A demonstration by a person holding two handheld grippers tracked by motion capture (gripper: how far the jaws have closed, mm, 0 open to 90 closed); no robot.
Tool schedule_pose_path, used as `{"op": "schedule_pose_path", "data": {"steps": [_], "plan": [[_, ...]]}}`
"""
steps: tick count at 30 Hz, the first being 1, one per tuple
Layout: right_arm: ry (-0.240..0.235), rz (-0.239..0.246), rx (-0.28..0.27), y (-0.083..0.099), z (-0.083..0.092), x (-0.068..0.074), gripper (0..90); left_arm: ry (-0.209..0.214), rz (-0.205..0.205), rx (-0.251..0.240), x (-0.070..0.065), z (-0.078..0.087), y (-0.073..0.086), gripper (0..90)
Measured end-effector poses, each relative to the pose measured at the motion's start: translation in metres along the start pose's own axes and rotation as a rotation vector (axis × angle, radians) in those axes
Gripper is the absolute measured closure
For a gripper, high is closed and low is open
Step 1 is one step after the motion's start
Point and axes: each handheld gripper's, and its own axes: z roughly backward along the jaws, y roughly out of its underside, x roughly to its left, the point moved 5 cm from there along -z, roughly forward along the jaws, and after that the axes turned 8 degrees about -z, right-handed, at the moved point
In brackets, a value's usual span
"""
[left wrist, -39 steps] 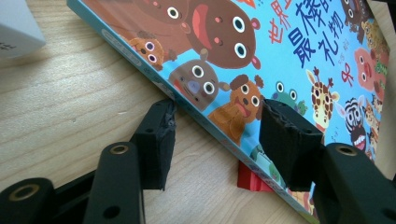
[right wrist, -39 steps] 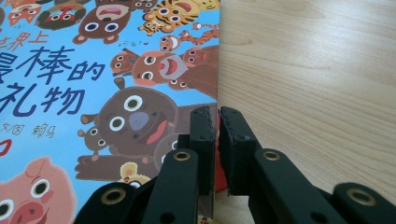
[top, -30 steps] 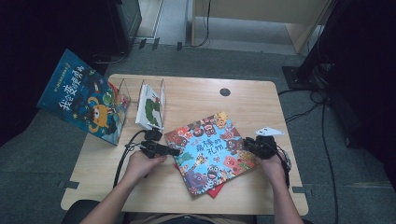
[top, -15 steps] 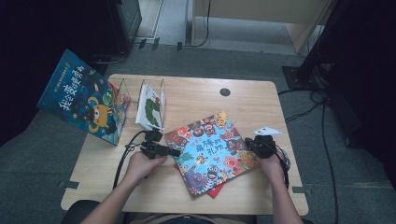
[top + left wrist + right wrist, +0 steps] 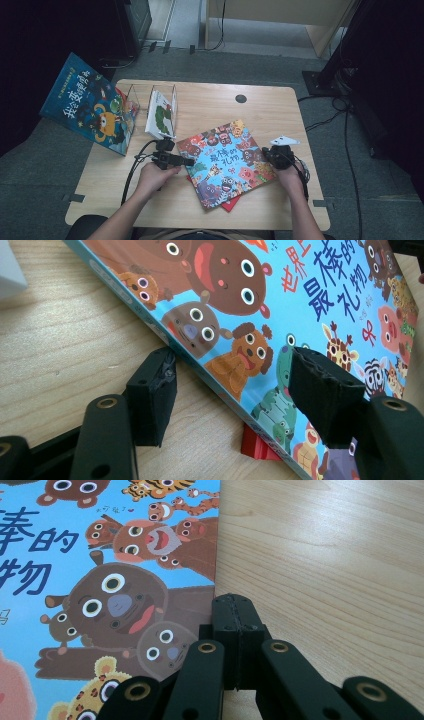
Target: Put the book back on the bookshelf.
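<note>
The animal picture book [image 5: 227, 162] lies flat at the centre of the tabletop [image 5: 210, 107], over a red book [image 5: 257, 445]. The left claw [image 5: 235, 390] stands released, straddling the book's edge; the right claw [image 5: 235, 615] is clenched, empty, at its right edge.

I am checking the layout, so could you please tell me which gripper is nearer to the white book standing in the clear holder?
Left. The left gripper sits just below the white book, at the animal picture book's left edge. The right gripper is at that book's opposite edge, much farther away.
</note>
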Motion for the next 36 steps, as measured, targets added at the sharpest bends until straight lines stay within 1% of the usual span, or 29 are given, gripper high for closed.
{"op": "schedule_pose_path", "data": {"steps": [1,4,6,8,9,11,13,16,22,25,30,31,32,33,36], "plan": [[-0.006,-0.001,-0.001,0.0,0.0,0.0,90.0,-0.002,0.013,0.009,-0.001,0.0,0.0,37.9],[-0.013,-0.002,0.0,0.0,0.0,0.001,90.0,0.002,0.019,0.022,-0.003,0.0,0.001,36.4],[-0.014,-0.001,0.0,0.0,0.0,0.001,90.0,0.03,0.048,0.05,-0.003,0.001,0.001,37.9],[-0.021,0.001,0.005,0.0,0.0,0.002,90.0,0.027,0.047,0.063,-0.003,0.001,0.002,38.8],[-0.02,0.006,0.005,0.0,0.0,0.002,90.0,0.024,0.049,0.064,-0.004,0.001,0.002,38.7],[-0.022,0.004,0.005,0.0,0.0,0.002,90.0,0.035,0.067,0.063,-0.004,0.0,0.001,37.6],[-0.019,0.004,0.004,0.0,0.0,0.002,90.0,0.033,0.072,0.067,-0.004,0.0,0.0,36.4],[-0.012,0.005,0.001,0.0,-0.001,0.003,90.0,0.031,0.074,0.052,-0.003,-0.001,-0.001,35.7],[-0.01,-0.006,0.004,0.0,0.0,0.004,90.0,0.021,0.069,0.046,-0.003,0.0,-0.001,37.8],[-0.008,-0.01,0.006,0.0,0.0,0.005,90.0,0.039,0.092,0.042,-0.001,0.0,-0.002,38.6],[0.003,-0.005,0.007,0.0,0.0,0.007,90.0,0.041,0.088,0.039,-0.002,-0.001,-0.002,42.0],[-0.003,-0.005,0.009,0.0,0.0,0.008,90.0,0.052,0.084,0.033,-0.003,-0.001,-0.002,42.4],[-0.012,-0.002,0.011,0.0,0.0,0.009,90.0,0.072,0.083,0.014,-0.004,0.001,-0.003,43.2],[-0.018,0.002,0.01,0.0,-0.001,0.01,90.0,0.096,0.091,-0.018,-0.006,0.003,-0.005,43.2],[-0.026,0.018,0.014,0.0,-0.001,0.016,90.0,0.115,0.092,-0.1,-0.005,0.015,-0.012,45.9]]}}
